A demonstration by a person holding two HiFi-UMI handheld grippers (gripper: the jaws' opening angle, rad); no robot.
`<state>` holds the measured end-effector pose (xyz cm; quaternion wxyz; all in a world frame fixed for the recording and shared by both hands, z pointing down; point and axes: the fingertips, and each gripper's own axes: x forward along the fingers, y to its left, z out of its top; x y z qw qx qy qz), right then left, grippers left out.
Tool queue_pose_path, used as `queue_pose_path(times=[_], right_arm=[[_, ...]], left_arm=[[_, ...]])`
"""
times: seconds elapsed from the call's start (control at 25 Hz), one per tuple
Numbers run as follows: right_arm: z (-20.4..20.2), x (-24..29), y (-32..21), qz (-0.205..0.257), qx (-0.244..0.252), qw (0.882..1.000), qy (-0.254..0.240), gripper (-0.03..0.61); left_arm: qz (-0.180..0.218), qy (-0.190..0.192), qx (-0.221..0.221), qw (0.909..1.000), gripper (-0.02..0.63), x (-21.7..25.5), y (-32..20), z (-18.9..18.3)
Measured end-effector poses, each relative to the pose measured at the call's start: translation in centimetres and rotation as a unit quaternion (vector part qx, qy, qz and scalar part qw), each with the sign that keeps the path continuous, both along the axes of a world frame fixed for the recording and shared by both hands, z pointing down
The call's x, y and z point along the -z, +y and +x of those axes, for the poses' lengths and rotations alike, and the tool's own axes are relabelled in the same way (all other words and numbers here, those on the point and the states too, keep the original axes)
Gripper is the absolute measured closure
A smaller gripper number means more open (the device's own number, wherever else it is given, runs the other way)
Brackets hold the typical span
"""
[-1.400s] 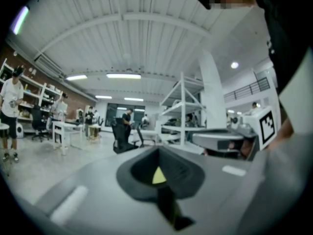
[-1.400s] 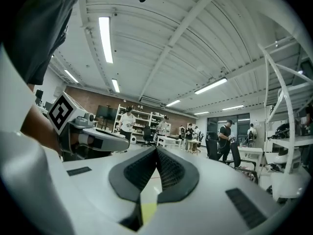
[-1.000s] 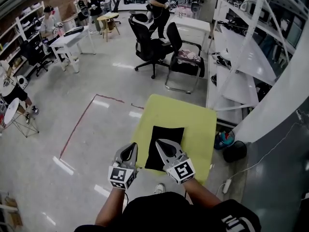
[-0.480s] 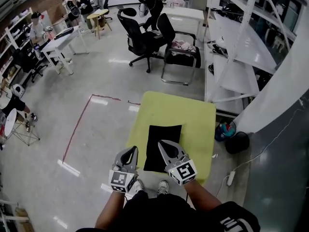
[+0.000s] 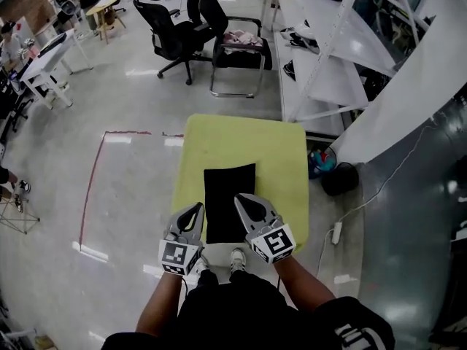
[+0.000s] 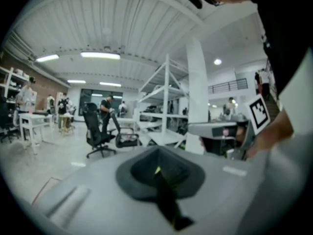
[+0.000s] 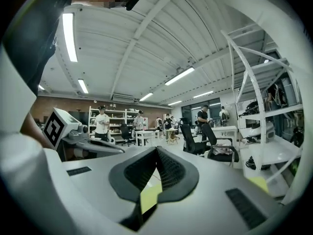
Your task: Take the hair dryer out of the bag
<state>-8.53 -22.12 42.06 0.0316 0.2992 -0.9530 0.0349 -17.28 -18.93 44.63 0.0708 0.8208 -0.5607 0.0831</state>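
Note:
A flat black bag lies on the yellow-green table, toward its near edge. No hair dryer shows in any view. My left gripper is shut and empty, just off the table's near left edge, beside the bag. My right gripper is shut too, with its tip over the bag's near end; whether it touches the bag I cannot tell. In the left gripper view the left gripper points about level into the room, with the right gripper beside it. The right gripper view shows the right gripper closed, with a strip of yellow table below it.
A black office chair and a chair with pink cloth stand beyond the table. White shelving runs along the right. A black bin and a power strip lie right of the table. Red tape marks the floor at left.
Both grippers have sunk and moved forward, still shut. The head view has tipped further down, so the table and bag now sit nearer the grippers.

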Motion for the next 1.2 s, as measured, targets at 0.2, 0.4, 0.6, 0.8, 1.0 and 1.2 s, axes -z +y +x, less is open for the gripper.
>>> queue_pose_path(times=[0.2,0.4,0.6,0.8,1.0,1.2], right_arm=[[0.6,-2.4,0.3,-0.033,-0.034,0.999,0.019,0.572],[2.2,-6.7,1.7,-0.082,-0.067,0.994,0.038,0.572],[2.9,-11.8,2.7,-0.129,-0.084,0.986,0.062,0.572],[3.3,-16.0,4.4,-0.172,-0.097,0.977,0.075,0.572],[3.7,-18.9,6.3,-0.203,-0.103,0.970,0.085,0.572],[4.3,-22.0,7.6,-0.232,-0.105,0.962,0.101,0.572]], left_arm=[[-0.028,-0.003,-0.045,0.9986,0.607,-2.2,-0.1,0.4],[-0.061,-0.021,-0.081,0.9946,0.607,-6.0,0.6,1.5],[-0.106,-0.030,-0.108,0.9880,0.607,-11.0,2.0,2.1],[-0.135,-0.064,-0.129,0.9803,0.606,-14.9,4.3,2.8],[-0.148,-0.136,-0.170,0.9648,0.507,-18.8,6.9,4.0],[-0.179,-0.152,-0.189,0.9535,0.406,-21.8,8.0,4.9]])
